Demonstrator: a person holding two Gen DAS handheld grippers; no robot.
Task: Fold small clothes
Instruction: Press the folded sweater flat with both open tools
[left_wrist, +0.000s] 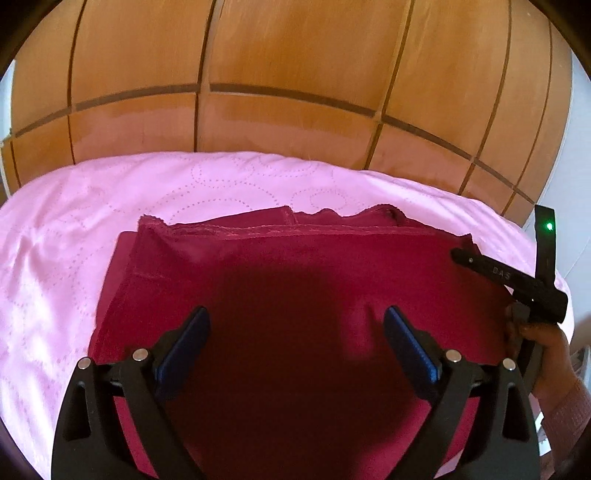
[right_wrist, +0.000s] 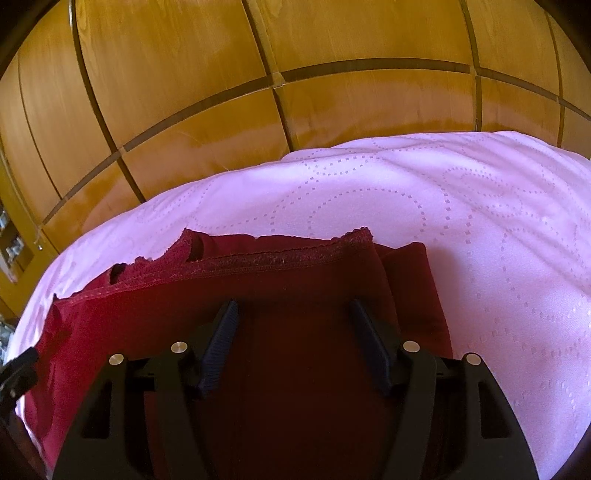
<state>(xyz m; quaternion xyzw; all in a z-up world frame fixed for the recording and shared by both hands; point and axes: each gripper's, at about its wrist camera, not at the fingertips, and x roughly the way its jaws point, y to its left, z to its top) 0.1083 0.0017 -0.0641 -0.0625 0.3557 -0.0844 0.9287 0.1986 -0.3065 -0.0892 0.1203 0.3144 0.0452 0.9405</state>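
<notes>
Both our grippers, left gripper (left_wrist: 295, 325) and right gripper (right_wrist: 293, 317), hang spread above the maroon garment (left_wrist: 280, 269) (nothing pinched); next we pinch an edge and fold.

Between the fingers of the left gripper (left_wrist: 295, 325), the dark red garment (left_wrist: 295, 288) is showing as soft matt cloth, with a lacy scalloped trim (right_wrist: 280, 254) lying ahead of the fingertips. Beyond it, the pink bedcover (left_wrist: 74, 229) is gleaming like satin, stitched in dotted rings. Further ahead, the wooden panelling (left_wrist: 288, 48) is shining smooth and varnished. The black finger arms are looking like matt plastic, their pads (left_wrist: 410, 343) ribbed.
</notes>
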